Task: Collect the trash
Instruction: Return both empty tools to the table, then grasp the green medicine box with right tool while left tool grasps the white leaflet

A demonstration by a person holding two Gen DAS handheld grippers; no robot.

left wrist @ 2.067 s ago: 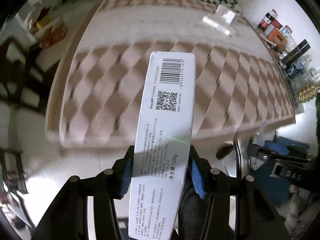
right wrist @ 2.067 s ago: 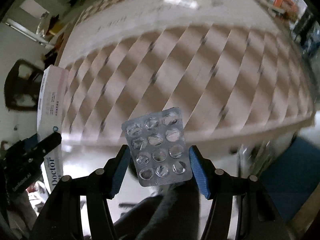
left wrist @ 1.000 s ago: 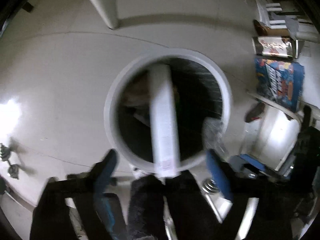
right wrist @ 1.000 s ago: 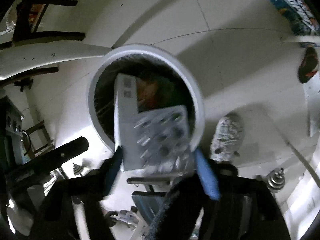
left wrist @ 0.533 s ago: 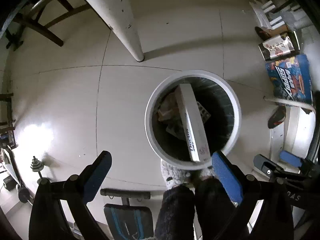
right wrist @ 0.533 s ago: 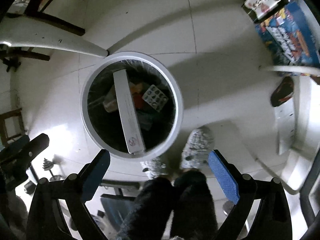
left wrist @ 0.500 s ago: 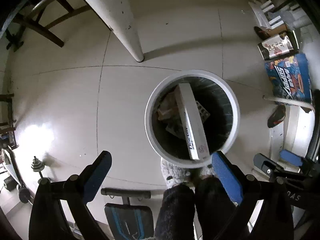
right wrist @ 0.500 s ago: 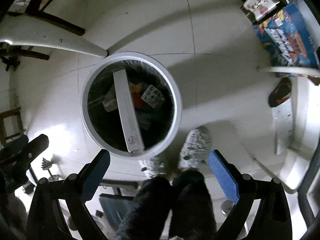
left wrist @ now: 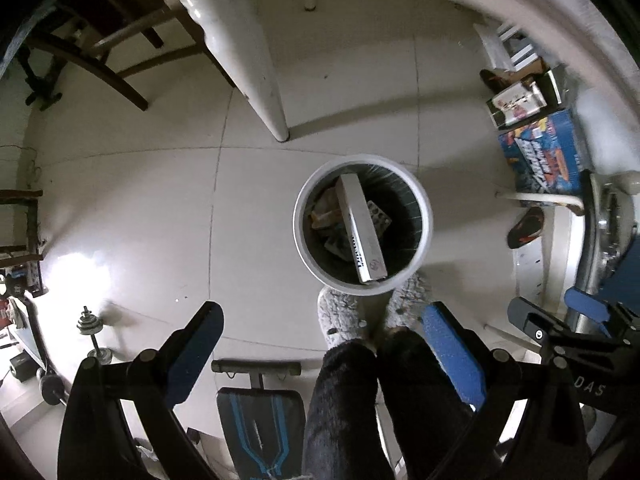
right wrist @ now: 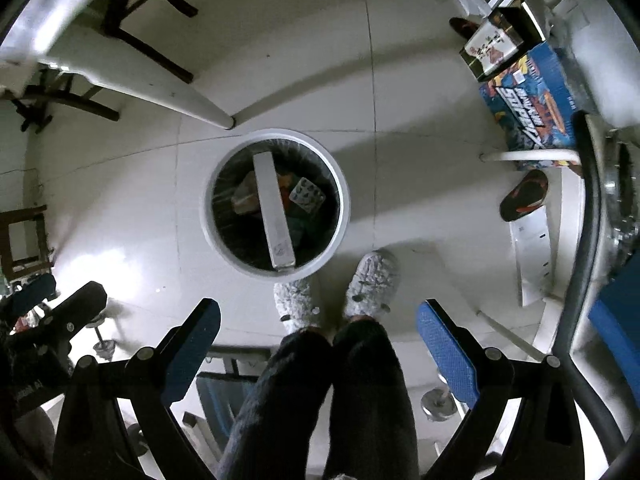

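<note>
A round white trash bin (left wrist: pixel 427 236) (right wrist: pixel 345 216) stands on the tiled floor below both grippers. Inside it lies a long white toothpaste box (left wrist: pixel 360 228) (right wrist: pixel 274 210) leaning against the near rim, with a silver blister pack (left wrist: pixel 379 217) (right wrist: pixel 307 195) beside it on other trash. My left gripper (left wrist: pixel 320 334) is open and empty, well above the bin. My right gripper (right wrist: pixel 318 326) is open and empty, also high above the bin.
The person's grey slippers (left wrist: pixel 340 320) (right wrist: pixel 370 288) stand at the bin's near side. A white table leg (left wrist: pixel 248 68) (right wrist: pixel 160 92) rises behind the bin. Boxes (left wrist: pixel 540 160) (right wrist: pixel 524 96) sit at right, dumbbells (left wrist: pixel 90 332) and a bench (left wrist: pixel 260 416) at the near left.
Both grippers opened and dropped the toothpaste box and blister pack into the bin, then rose; the bin now looks smaller and farther below.
</note>
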